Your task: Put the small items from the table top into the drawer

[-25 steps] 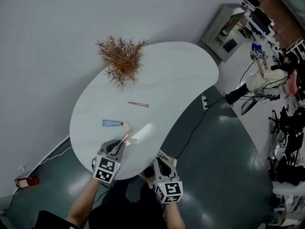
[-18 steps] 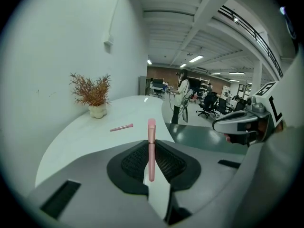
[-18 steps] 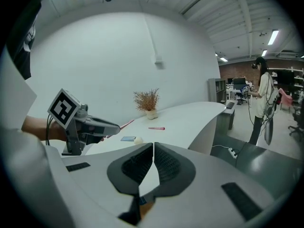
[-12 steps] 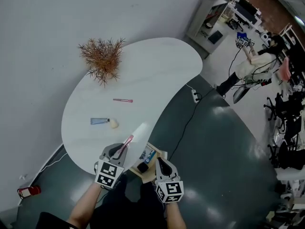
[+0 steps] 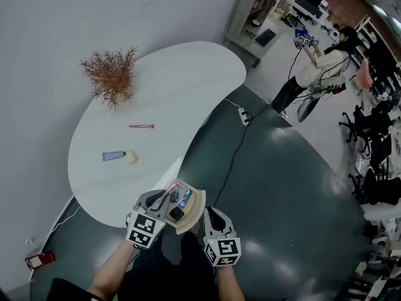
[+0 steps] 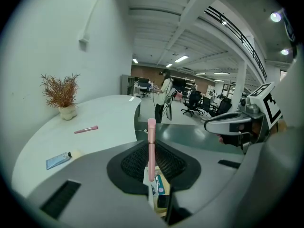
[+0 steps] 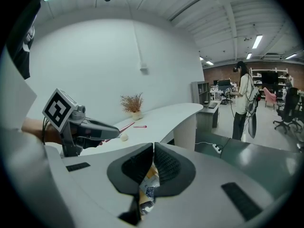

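From the head view, the left hand-held gripper (image 5: 161,202) is pinching a pink stick (image 5: 168,197) just over the open drawer (image 5: 202,205), which is holding a blue tube (image 5: 185,198) and a black item (image 5: 177,213).

In the left gripper view, the stick is standing upright between the jaws, with the drawer lying below them.

In the right gripper view, the right hand-held gripper (image 7: 152,148) is squeezing shut on the drawer's rim.

Head camera's high, staring steeply down on the table (image 5: 175,86), while both gripper views skim low across it, all sharing the dried plant (image 5: 111,74).
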